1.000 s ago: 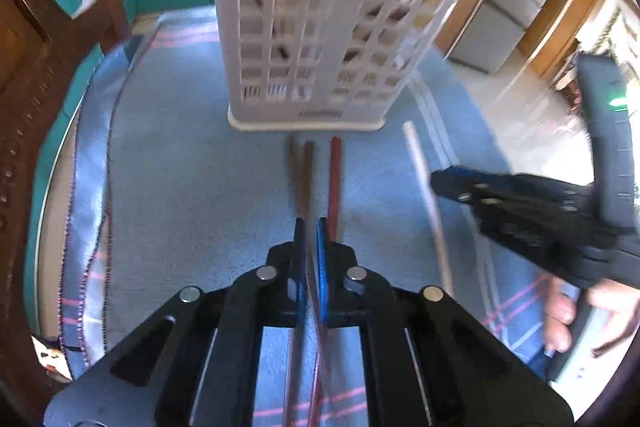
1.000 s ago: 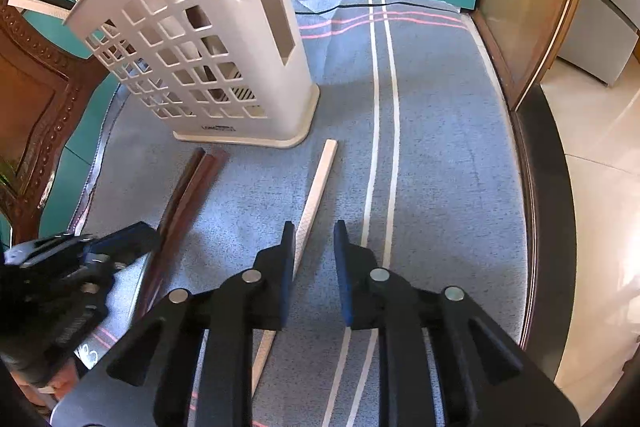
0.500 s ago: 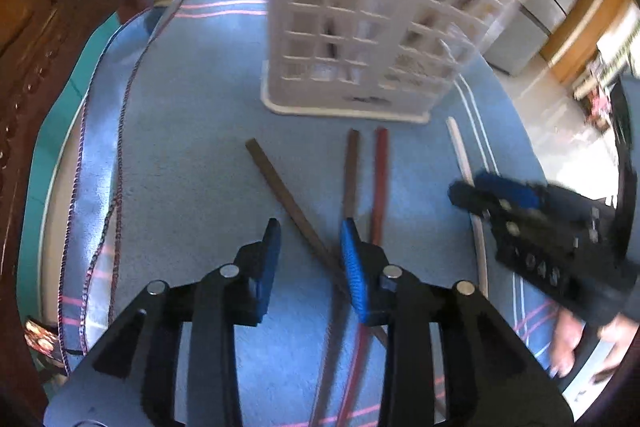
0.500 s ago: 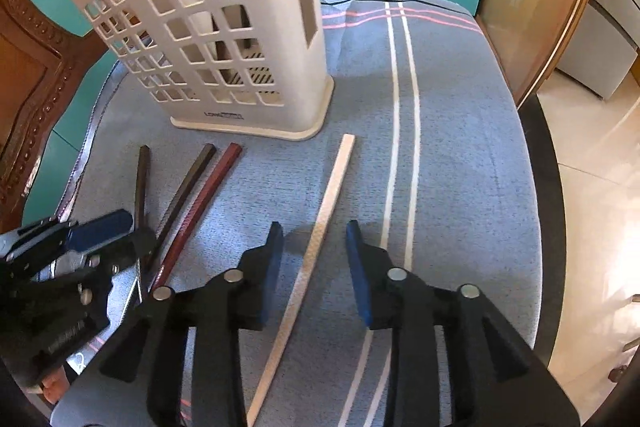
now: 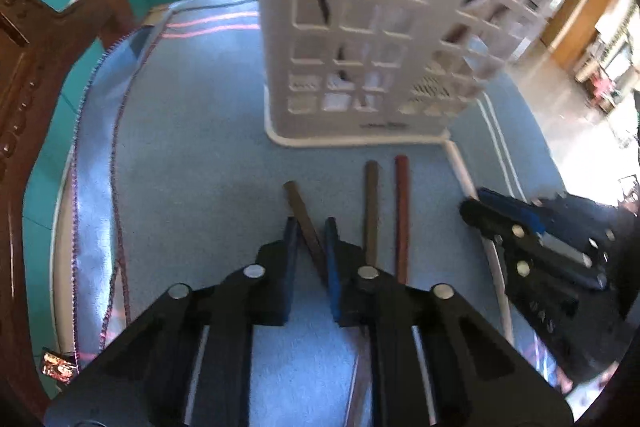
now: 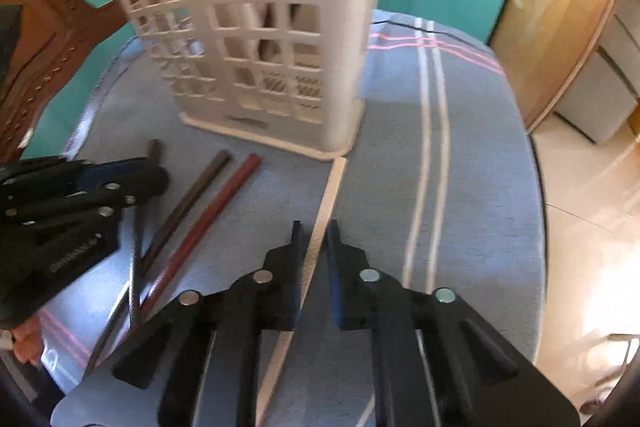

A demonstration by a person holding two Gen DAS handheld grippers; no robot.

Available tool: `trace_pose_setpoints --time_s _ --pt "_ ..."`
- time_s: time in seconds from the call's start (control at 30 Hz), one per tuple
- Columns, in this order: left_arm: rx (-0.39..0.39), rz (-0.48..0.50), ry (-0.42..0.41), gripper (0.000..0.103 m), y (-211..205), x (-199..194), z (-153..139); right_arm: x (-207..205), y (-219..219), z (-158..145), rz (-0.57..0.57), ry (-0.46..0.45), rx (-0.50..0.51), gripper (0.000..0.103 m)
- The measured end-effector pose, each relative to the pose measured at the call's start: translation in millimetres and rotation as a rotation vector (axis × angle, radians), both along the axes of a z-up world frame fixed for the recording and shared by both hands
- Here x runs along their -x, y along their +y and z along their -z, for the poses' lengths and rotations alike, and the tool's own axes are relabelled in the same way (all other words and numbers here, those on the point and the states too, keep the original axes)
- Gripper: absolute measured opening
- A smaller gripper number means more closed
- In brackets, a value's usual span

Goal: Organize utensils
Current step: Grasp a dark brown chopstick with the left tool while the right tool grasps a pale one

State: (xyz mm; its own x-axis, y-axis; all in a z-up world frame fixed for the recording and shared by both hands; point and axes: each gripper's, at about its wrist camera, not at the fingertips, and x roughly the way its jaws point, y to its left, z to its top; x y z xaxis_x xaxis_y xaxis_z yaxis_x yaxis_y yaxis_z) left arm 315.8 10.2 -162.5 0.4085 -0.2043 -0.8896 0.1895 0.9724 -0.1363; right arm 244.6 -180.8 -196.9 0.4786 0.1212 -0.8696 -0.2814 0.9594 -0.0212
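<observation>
Blue-grey striped cloth [image 5: 192, 147] over tabletop; carved wooden chair [image 5: 24, 67] at frame left, teal wall behind.

- White lattice basket [image 5: 360, 141] stands upright, upper centre of both views. A few dark sticks lean inside it.
- L gripper [image 5: 311, 227]: lower centre of L view. Jaws just been closing, now drawn in narrow w/ dark brown stick [image 5: 298, 203] between them, pads against its sides. Stick runs diagonally, far end toward basket.
- Brown stick [image 5: 371, 203] + red stick [image 5: 401, 203] lie side by side on cloth just right of L gripper, ends pointing at basket, not gripped.
- R gripper [image 6: 314, 229]: lower centre of R view. Jaws just been closing, narrow gap w/ pale stick [image 6: 330, 195] between, pads at its sides. Its far end touches basket's base corner.
- Frames somewhat blurred.
</observation>
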Motion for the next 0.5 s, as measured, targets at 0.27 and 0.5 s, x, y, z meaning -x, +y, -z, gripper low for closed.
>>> trace_pose_setpoints --time_s 0.27,0.5 --pt "-0.072 -0.019 -0.007 0.009 0.2 0.5 1.7 -2.1 -15.8 -1.7 0.002 0.037 -0.036 0.009" --pt "-0.185 -0.046 -0.032 0.027 -20.3 -2.4 4.3 -0.4 -3.5 1.1 0.028 -0.019 0.066 0.029"
